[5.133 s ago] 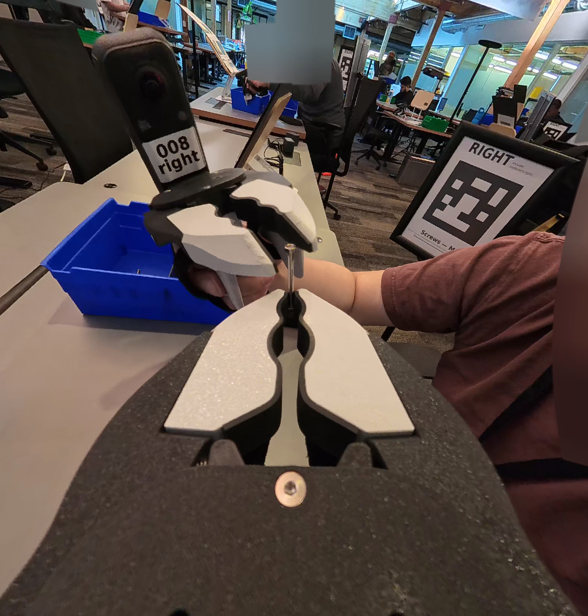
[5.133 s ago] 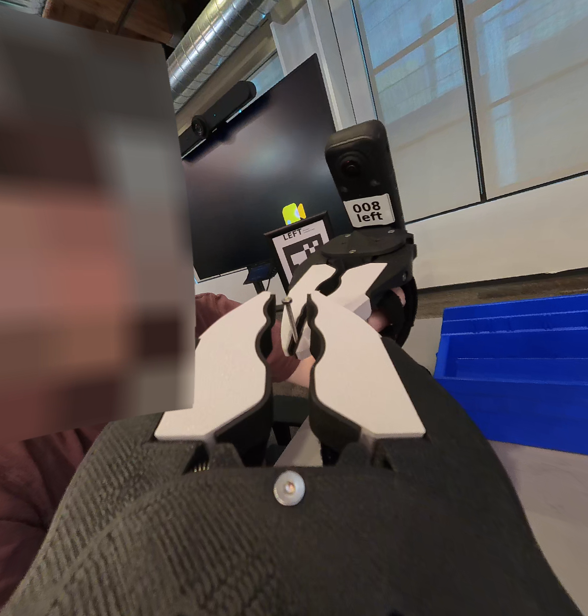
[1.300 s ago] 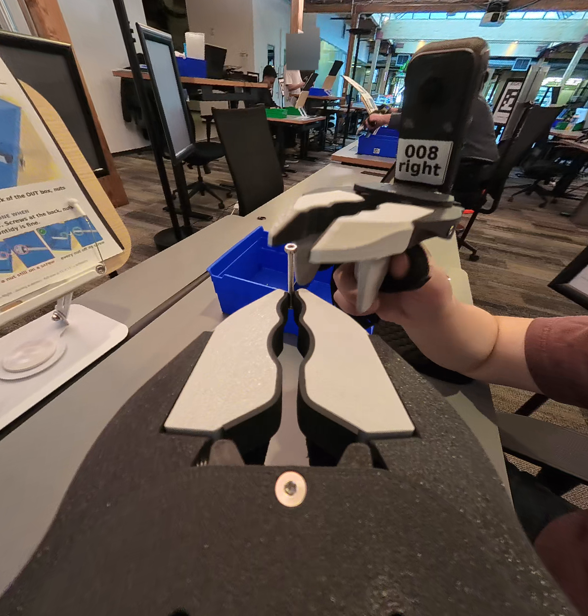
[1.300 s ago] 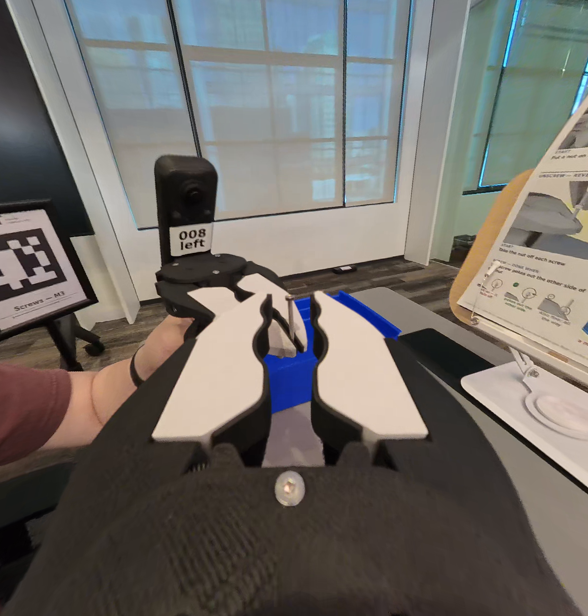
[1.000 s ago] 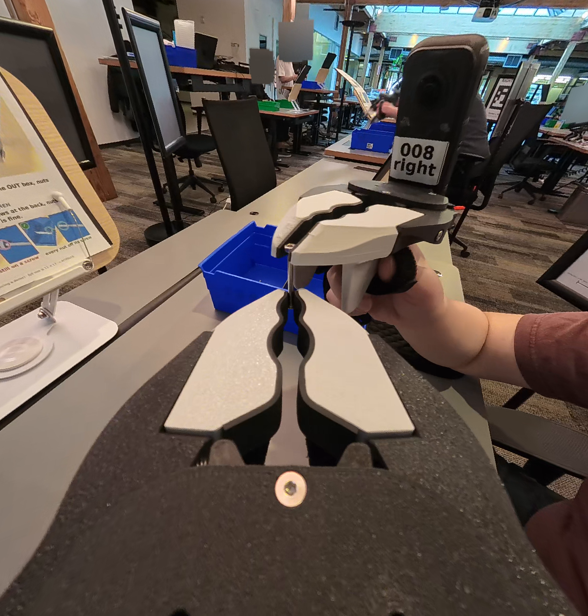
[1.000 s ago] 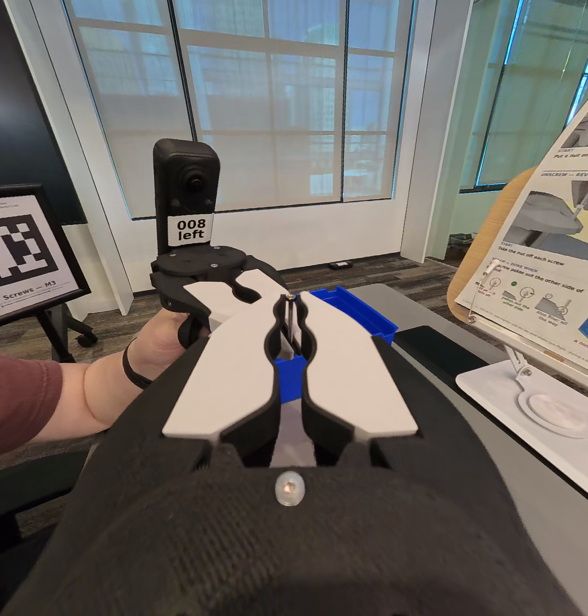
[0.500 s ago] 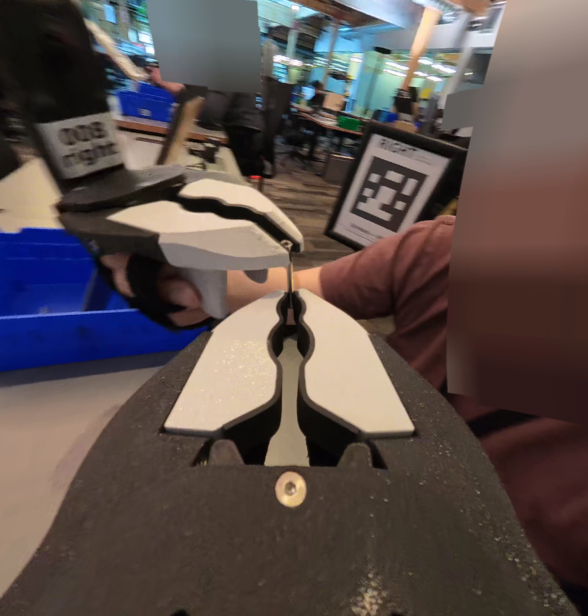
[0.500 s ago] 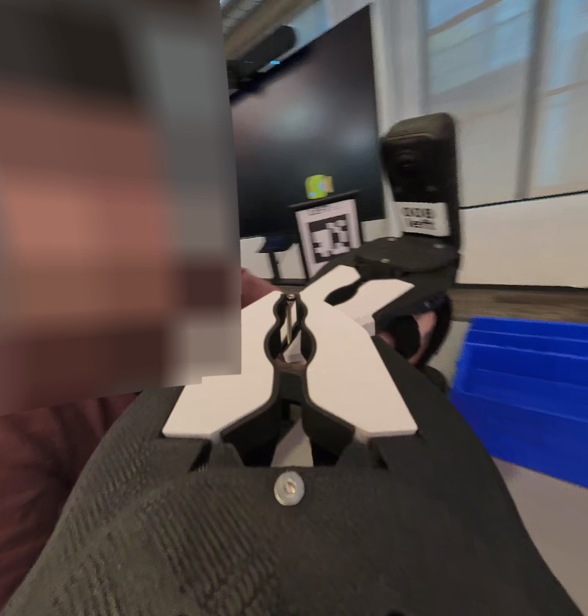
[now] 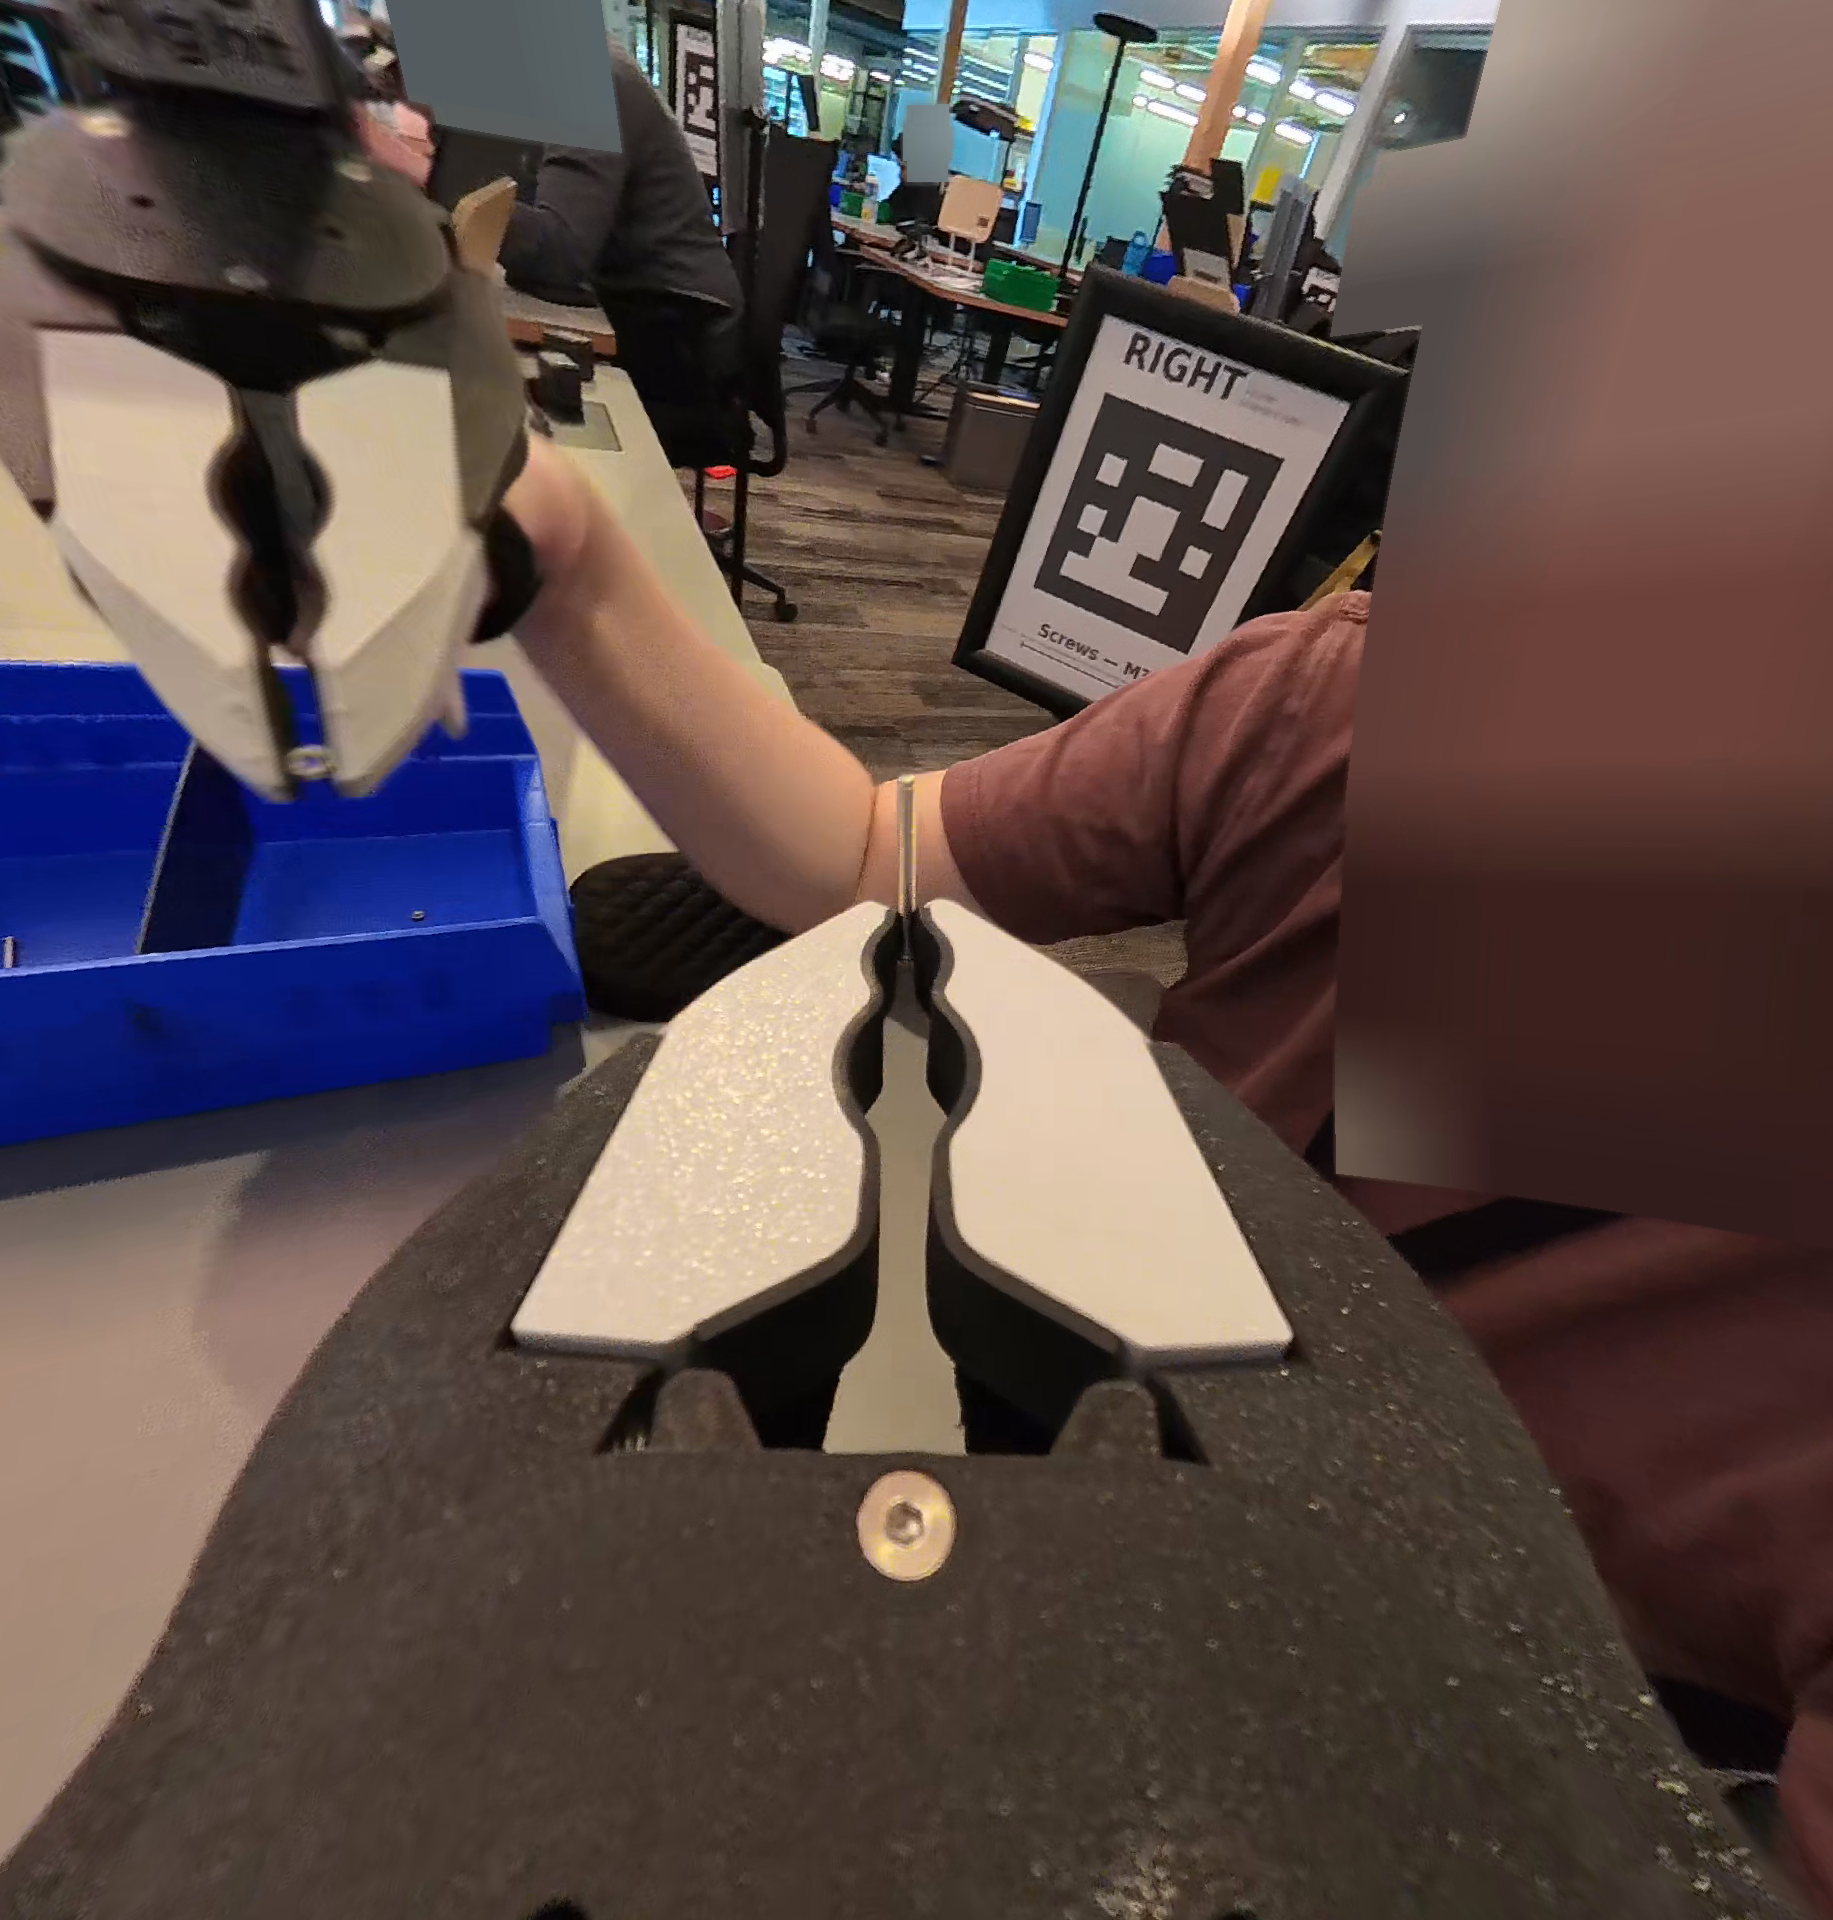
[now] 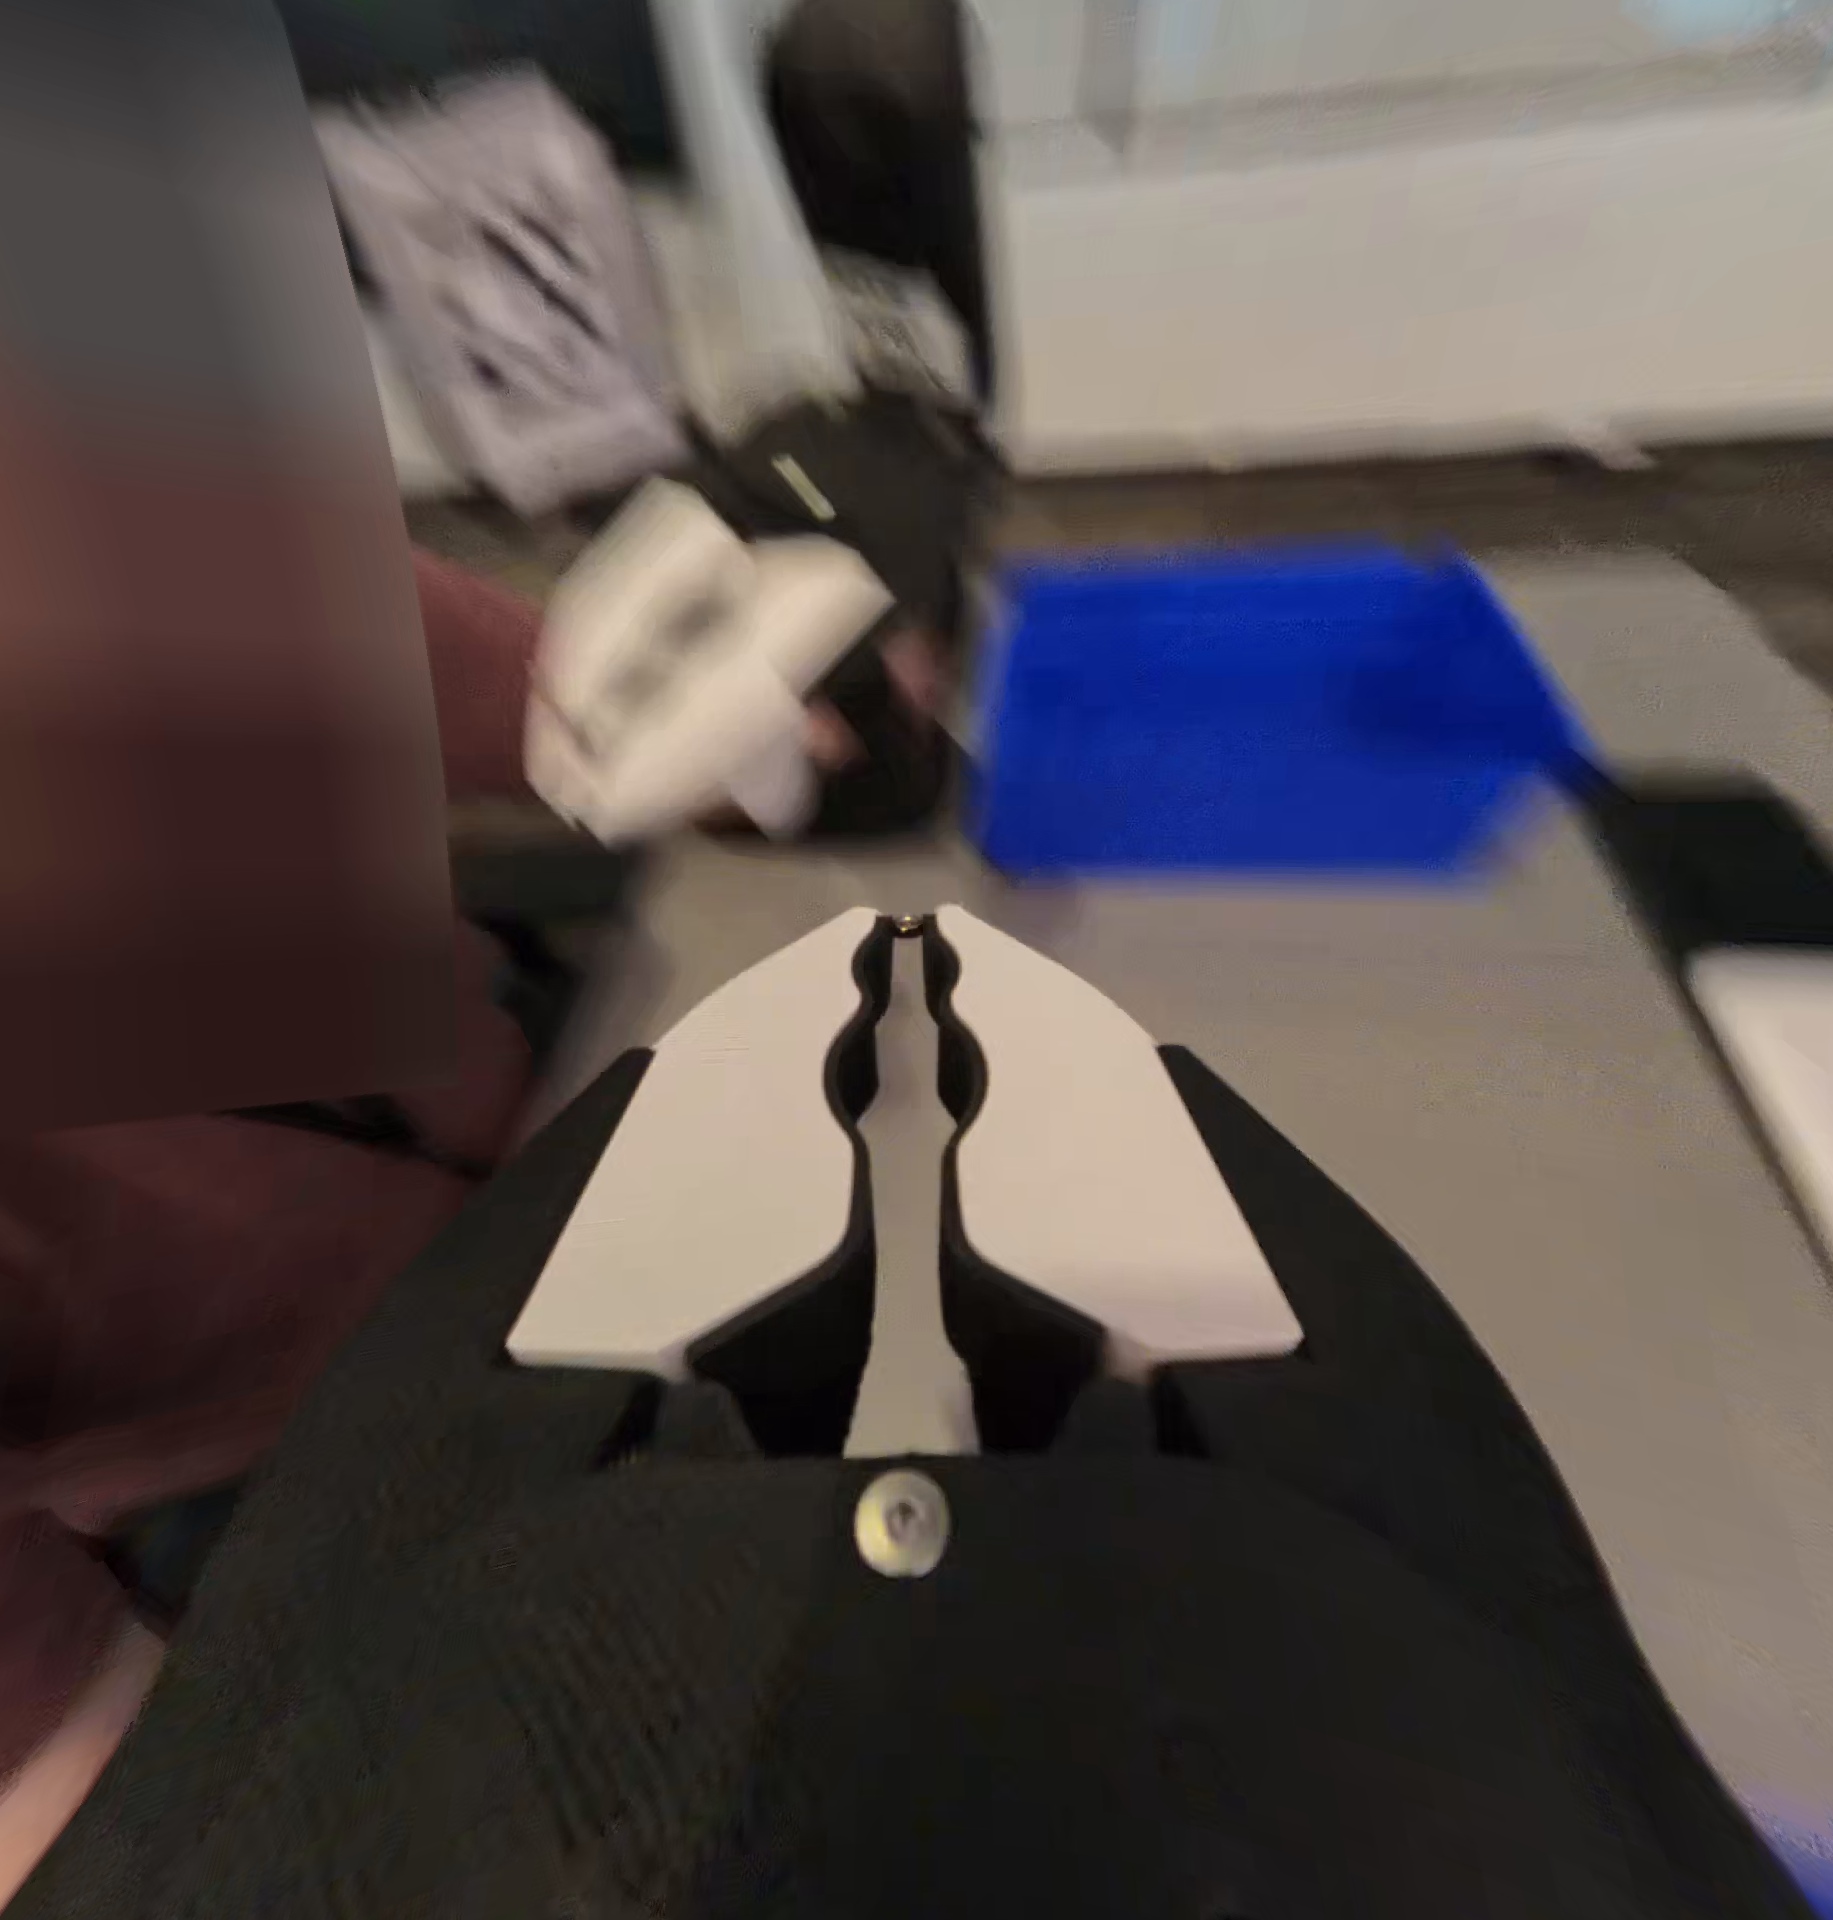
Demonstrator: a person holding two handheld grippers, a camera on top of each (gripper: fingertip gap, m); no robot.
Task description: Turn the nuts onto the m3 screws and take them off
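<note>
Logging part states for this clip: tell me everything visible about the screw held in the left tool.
The screw is a thin, silvery metal pin standing upright from the tips of the left tool, whose jaws are closed on its lower end. Most of the shaft rises free above the tips. No nut sits on the visible length; its top end is bare, and threads are too fine to make out. Nothing else touches it; the right tool is off to the side over the blue bin.

— Where is the screw (image 9: 905, 852)?
— Upright in the left gripper (image 9: 904, 920) tips; the right gripper (image 9: 309, 764), pinching a nut (image 9: 307, 764), hangs to its left, above the bin (image 9: 268, 997).
— And the bin?
— On the table (image 9: 112, 1351); a framed sign (image 9: 1161, 520) stands behind.
</note>
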